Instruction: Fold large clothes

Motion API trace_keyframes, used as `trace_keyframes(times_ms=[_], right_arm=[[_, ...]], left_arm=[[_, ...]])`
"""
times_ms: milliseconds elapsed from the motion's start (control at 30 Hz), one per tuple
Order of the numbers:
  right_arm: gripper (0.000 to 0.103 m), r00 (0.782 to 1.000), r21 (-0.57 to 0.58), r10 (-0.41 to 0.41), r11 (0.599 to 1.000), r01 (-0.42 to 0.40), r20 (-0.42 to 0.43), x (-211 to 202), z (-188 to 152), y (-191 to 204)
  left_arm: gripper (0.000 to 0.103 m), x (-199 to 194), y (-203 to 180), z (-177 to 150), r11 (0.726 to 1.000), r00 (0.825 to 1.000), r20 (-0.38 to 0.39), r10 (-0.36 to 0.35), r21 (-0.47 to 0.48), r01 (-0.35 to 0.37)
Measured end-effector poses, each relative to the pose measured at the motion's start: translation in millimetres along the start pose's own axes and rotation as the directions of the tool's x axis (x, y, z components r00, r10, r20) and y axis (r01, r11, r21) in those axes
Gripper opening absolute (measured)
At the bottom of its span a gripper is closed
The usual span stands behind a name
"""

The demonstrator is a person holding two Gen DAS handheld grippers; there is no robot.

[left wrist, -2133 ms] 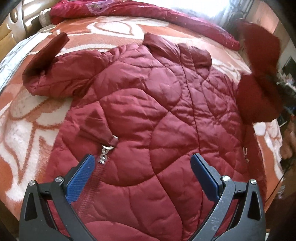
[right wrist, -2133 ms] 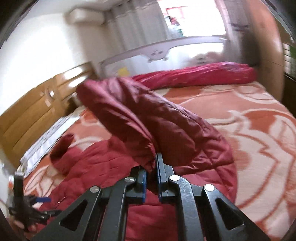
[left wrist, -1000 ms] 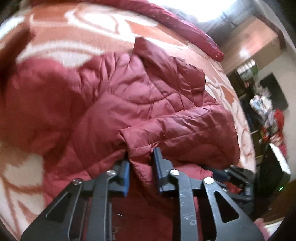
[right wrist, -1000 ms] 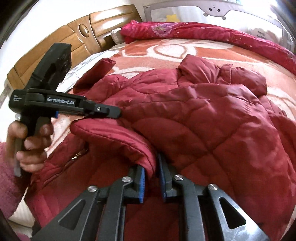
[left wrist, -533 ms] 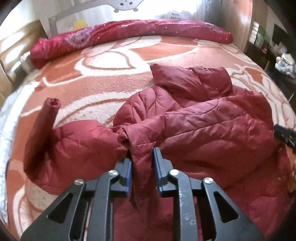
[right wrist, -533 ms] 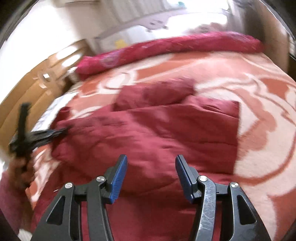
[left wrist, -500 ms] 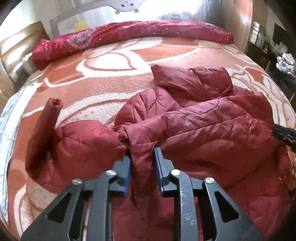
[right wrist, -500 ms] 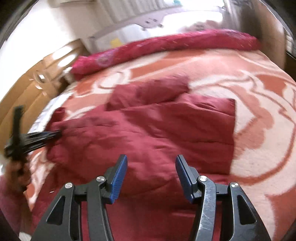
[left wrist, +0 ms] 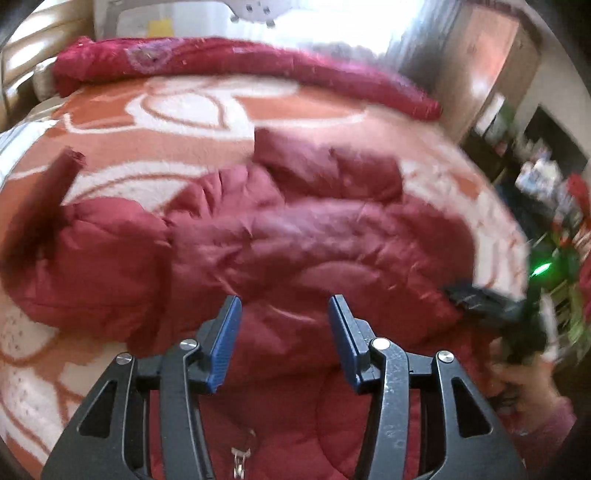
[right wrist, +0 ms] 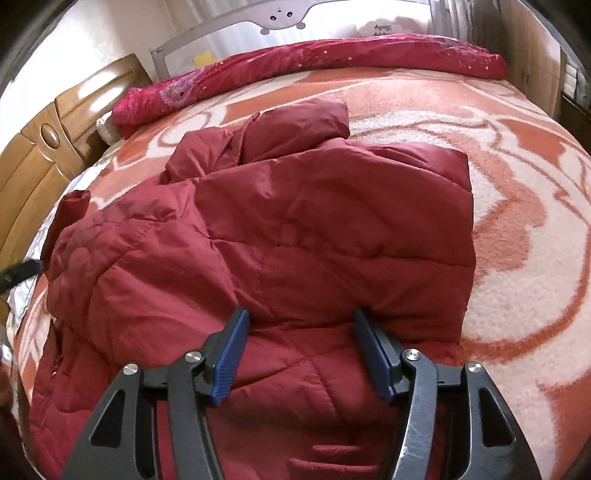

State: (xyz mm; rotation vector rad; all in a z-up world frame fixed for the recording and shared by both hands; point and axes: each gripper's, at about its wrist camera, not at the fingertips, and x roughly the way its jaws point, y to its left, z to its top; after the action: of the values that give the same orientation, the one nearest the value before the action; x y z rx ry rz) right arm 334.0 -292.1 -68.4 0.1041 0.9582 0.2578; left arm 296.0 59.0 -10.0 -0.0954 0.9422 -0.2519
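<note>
A dark red quilted jacket [left wrist: 295, 243] [right wrist: 295, 229] lies on the bed, its right sleeve folded across the chest. The other sleeve [left wrist: 48, 192] sticks out to the left with its cuff raised. My left gripper [left wrist: 284, 317] hovers above the jacket's lower part, its jaws opening with no fabric pinched between the blue pads. My right gripper [right wrist: 299, 332] hangs over the folded sleeve's edge, jaws also opening and holding nothing. In the left wrist view the right gripper's black body [left wrist: 495, 306] shows at the right, held by a hand [left wrist: 524, 380]. A zipper pull [left wrist: 240, 458] lies near the hem.
The bed carries an orange and white patterned blanket [right wrist: 517, 206]. A rolled red quilt [right wrist: 314, 62] lies along the far side below a grey bed rail [right wrist: 280, 22]. A wooden headboard [right wrist: 40, 158] stands at the left. Cluttered furniture [left wrist: 546, 184] stands beyond the right side.
Both grippers were shut on the folded sleeve a second ago and have let it go. The sleeve now rests across the jacket, and both grippers have drawn back with jaws apart.
</note>
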Motion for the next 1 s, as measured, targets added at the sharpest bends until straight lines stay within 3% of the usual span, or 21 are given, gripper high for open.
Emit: trace_keyframes(times_ms=[100,267,433,667,833,1000], right_arm=[[0.061,1.0,0.016,-0.014,1.0,0.014,-0.008,-10.1,2.8,1.8],[0.062,0.996,-0.054,0.016,0.998,-0.012,0.088,-37.5,11.5,26.7],[0.061,0.998,-0.062,-0.051,0.997,0.048,-0.046,7.6,7.4,22.3],[0.062,0.997,-0.075,-0.064,0.995,0.061,-0.044,20.6,3.7,15.7],[0.063,0.998,-0.075,-0.06,0.996,0.057,-0.034,19.4,2.1,15.8],[0.064,0.998,-0.083,-0.065,0.995,0.062,-0.028,19.4,0.1,18.7]], left_arm=[[0.048,38.1,1.5,-8.5,0.997,0.994,-0.084,0.074,0.026,-0.072],[0.048,41.0,2.0,-11.6,0.997,0.994,-0.081,0.073,0.024,-0.071],[0.048,39.1,3.1,-13.5,0.996,0.994,-0.078,0.076,0.045,-0.072],[0.05,58.1,2.6,-26.1,0.991,0.99,-0.069,0.119,0.067,-0.114],[0.052,27.7,13.9,-29.6,0.992,0.992,-0.022,0.124,0.022,-0.124],[0.057,2.4,48.5,-26.2,0.982,0.982,0.027,0.187,-0.029,-0.187]])
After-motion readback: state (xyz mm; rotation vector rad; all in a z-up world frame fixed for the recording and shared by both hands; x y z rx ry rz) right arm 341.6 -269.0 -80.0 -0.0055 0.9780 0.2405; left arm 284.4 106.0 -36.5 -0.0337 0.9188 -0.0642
